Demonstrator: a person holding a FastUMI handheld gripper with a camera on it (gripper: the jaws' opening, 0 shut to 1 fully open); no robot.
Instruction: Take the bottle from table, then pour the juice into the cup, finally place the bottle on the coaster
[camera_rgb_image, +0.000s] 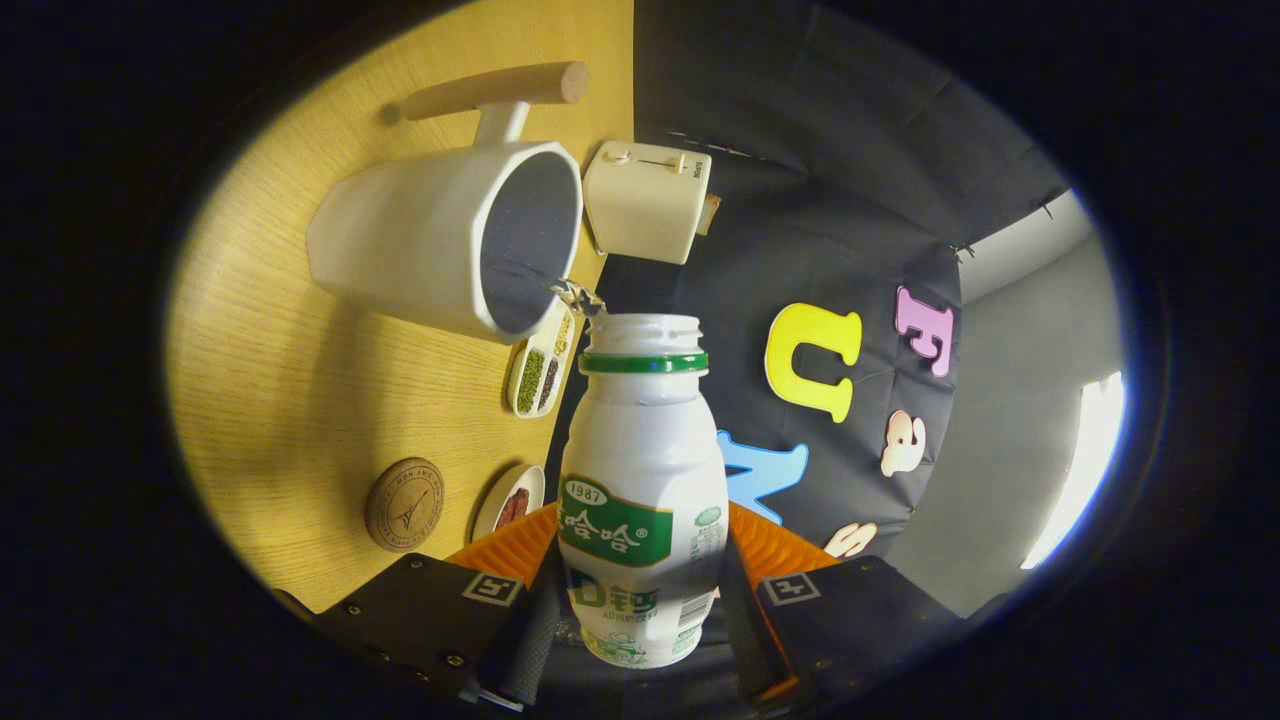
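White plastic bottle (643, 480) tipped over the cup (450, 235), a thin stream running from its mouth.

Both fingers (530, 625) of the gripper (638, 600) press on the bottle's lower body, one on each side, so it is clamped shut around it. The bottle's long axis runs straight ahead along the fingers, open neck farthest from them. The whole view is rolled sideways, which suggests the bottle is tilted toward horizontal. Just beyond the neck and to the left of it lies the cup's rim, close by but apart from it; a clear trickle crosses that gap into the cup. Pouring looks under way. The round wooden coaster (404, 504) sits on the table (290, 400) left of the fingers, nearer to them than the cup, so the coming move should be rolling upright, then shifting left.
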